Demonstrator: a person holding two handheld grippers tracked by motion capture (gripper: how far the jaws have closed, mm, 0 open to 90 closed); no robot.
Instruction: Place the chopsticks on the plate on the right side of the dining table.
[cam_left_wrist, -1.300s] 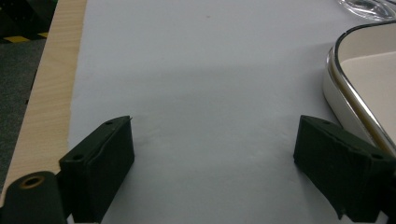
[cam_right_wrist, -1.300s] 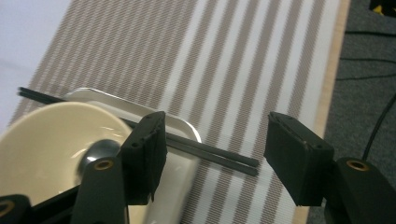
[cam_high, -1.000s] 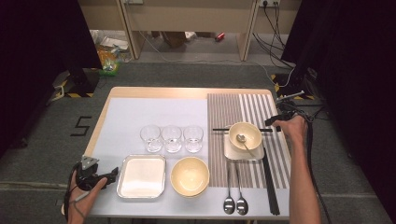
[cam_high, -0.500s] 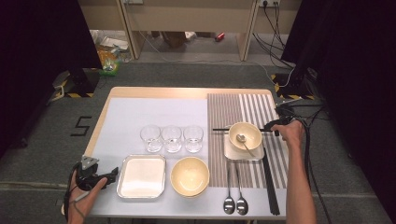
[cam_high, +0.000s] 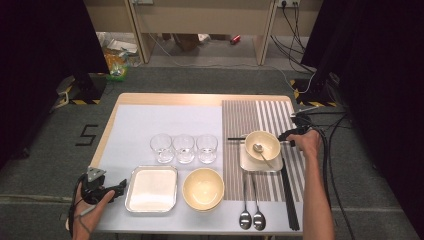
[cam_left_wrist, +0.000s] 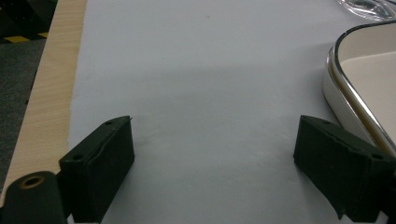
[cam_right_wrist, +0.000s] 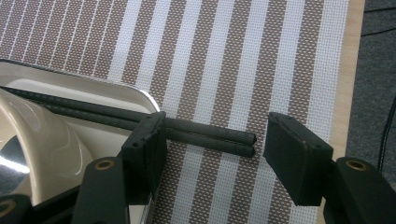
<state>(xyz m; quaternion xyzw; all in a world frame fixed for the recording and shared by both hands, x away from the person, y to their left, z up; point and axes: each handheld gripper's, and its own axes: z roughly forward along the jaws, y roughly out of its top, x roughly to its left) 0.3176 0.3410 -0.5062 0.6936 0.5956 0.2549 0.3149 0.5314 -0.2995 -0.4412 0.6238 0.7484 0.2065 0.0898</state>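
Two chopsticks (cam_right_wrist: 205, 133) | far ends hidden behind bowl (cam_right_wrist: 42, 144) | right tongs (cam_right_wrist: 215, 154) agape

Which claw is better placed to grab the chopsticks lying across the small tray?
Right. The right claw is open with the chopsticks' ends between its jaws, beside the small tray. The left claw sits open at the table's far side by the metal tray.

The high view looks forward and down from above the person's side, taking in the whole table (cam_high: 165, 100) and the floor beyond. The left gripper view sits low and close over the white mat (cam_left_wrist: 205, 93), catching the tray (cam_left_wrist: 359, 88) seen at front left from above. The right gripper view looks closely down on the striped mat (cam_right_wrist: 261, 60) and chopsticks (cam_right_wrist: 210, 135), sharing that right side.
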